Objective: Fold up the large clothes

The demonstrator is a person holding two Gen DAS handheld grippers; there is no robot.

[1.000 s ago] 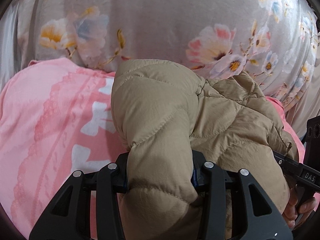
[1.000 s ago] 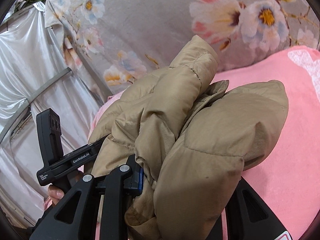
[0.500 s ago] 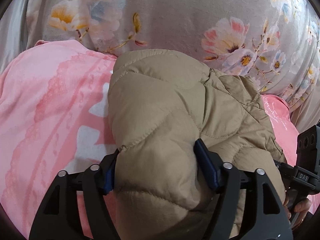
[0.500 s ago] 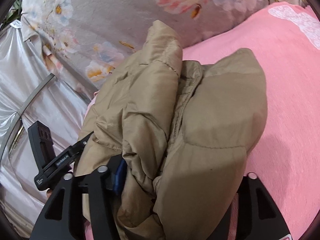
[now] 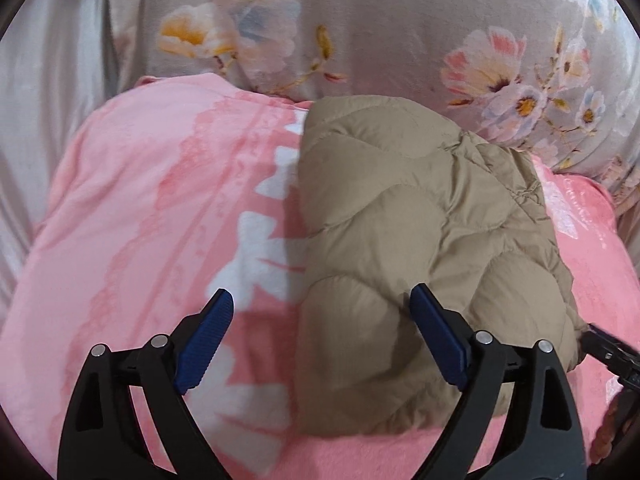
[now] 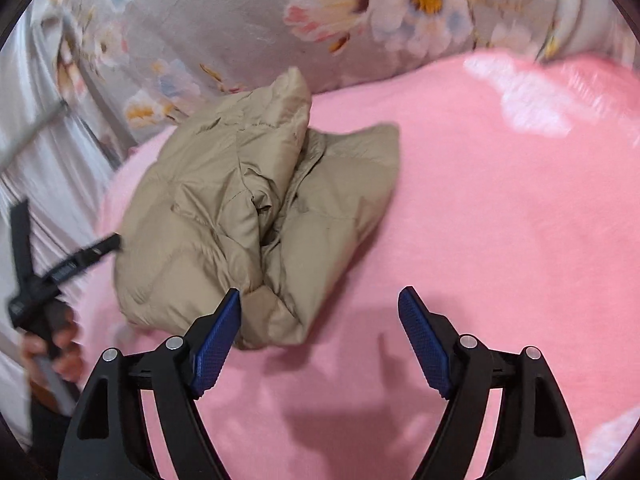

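Released a moment ago, the folded tan puffer jacket [image 5: 420, 248] now lies on the pink blanket [image 5: 152, 208], near the floral bedding [image 5: 380, 28] at the far side. Both jaws have just been opening: left gripper [image 5: 322, 336] spread with the jacket's corner loose between its pads, right gripper [image 6: 320, 340] spread and backed off, so this fold looks finished. No writing is legible.

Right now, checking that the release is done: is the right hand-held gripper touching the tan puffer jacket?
Cannot tell. In the right wrist view the right hand-held gripper is open, but its left pad overlaps the tan puffer jacket's edge.
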